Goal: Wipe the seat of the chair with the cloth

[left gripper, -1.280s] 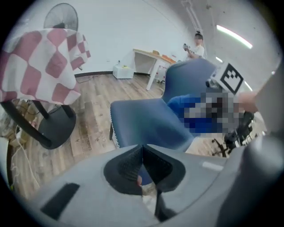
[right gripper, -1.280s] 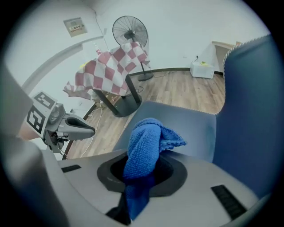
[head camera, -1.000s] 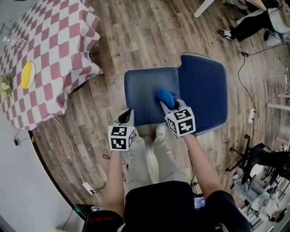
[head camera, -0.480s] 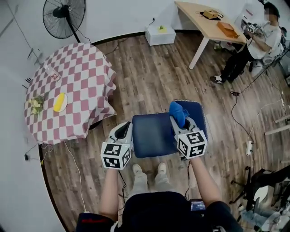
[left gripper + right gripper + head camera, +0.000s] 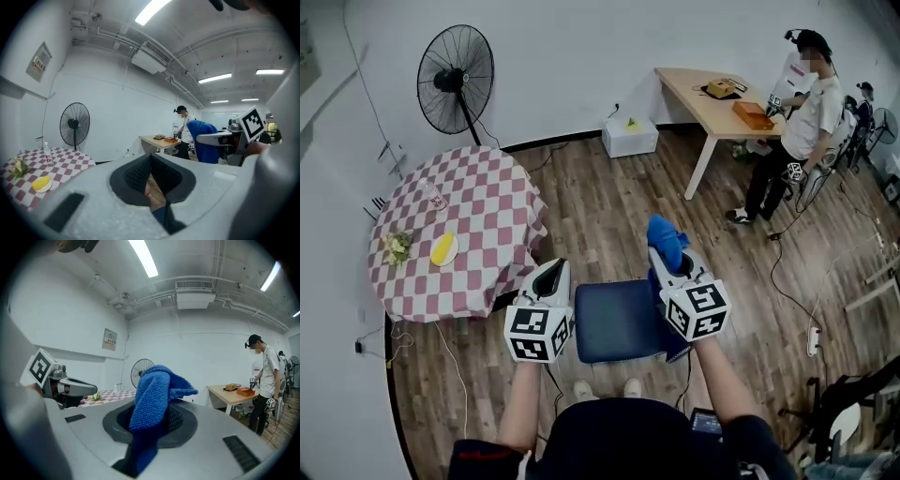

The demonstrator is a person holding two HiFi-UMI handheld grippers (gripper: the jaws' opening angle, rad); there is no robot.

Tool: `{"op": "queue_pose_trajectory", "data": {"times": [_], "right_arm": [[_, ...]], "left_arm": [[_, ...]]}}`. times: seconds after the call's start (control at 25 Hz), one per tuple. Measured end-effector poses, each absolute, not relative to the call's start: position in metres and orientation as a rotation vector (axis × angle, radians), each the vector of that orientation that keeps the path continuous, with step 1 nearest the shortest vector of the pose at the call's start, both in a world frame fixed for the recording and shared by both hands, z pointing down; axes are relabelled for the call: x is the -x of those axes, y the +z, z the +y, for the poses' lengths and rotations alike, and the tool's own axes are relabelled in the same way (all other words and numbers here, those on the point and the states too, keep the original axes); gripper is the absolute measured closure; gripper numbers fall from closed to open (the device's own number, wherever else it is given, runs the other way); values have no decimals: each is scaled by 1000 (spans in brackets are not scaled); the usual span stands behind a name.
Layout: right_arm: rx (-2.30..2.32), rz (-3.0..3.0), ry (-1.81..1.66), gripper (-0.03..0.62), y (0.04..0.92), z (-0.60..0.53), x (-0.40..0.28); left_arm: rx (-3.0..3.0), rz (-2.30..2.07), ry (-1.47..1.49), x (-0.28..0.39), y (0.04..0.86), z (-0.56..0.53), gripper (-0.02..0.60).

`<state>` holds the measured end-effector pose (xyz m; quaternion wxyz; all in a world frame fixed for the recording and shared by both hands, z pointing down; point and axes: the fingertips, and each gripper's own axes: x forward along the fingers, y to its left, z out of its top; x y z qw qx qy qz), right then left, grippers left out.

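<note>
The chair [image 5: 614, 323] is partly hidden behind the right tool [image 5: 672, 265].

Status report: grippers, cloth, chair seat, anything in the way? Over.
Left gripper shut, empty. Right gripper shut on blue cloth, held up off the chair seat. Nothing seen in the way; person far off at desk.

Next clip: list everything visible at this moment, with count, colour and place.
chair: one, dark blue seat, below and between the grippers
cloth: one, blue, in the right gripper
round table: one, red-and-white checked cover, left
yellow item: one, on the round table
fan: one, black, behind the round table
wooden table: one, light wood, right rear
white box: one, between fan and wooden table
bystander: one, white shirt, beside the wooden table
left gripper: one, grey, shut, empty
right gripper: one, grey, shut on the cloth
</note>
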<state>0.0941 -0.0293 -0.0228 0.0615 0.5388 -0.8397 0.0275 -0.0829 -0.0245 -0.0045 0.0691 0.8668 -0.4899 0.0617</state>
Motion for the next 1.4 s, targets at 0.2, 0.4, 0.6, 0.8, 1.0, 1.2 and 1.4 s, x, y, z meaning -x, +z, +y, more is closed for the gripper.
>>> {"op": "queue_pose_trajectory", "data": {"times": [0.2, 0.4, 0.6, 0.8, 1.0, 1.2, 1.4], "right_arm": [[-1662, -2575, -41, 536, -64, -19, -96], [-1699, -2572, -144, 536, -86, -10, -103], [-1737, -2595, -154, 536, -95, -8, -109], [-1779, -2597, -149, 536, -96, -7, -117], [-1802, -2579, -152, 536, -92, -9, -122], [-1793, -2575, -149, 536, -88, -13, -119], [-1782, -2579, -160, 536, -91, -14, -117]], "left_arm": [[-2663, -1553, 113, 84, -50, -12, 563], [-2742, -1617, -24, 82, -90, -8, 563], [-2778, -1670, -58, 80, -112, -9, 563], [-2834, -1725, 11, 73, -117, -5, 563], [-2855, -1722, 25, 63, -116, -2, 563], [-2839, -1731, 20, 69, -114, -4, 563], [-2834, -1742, 23, 71, -115, -5, 563]]}}
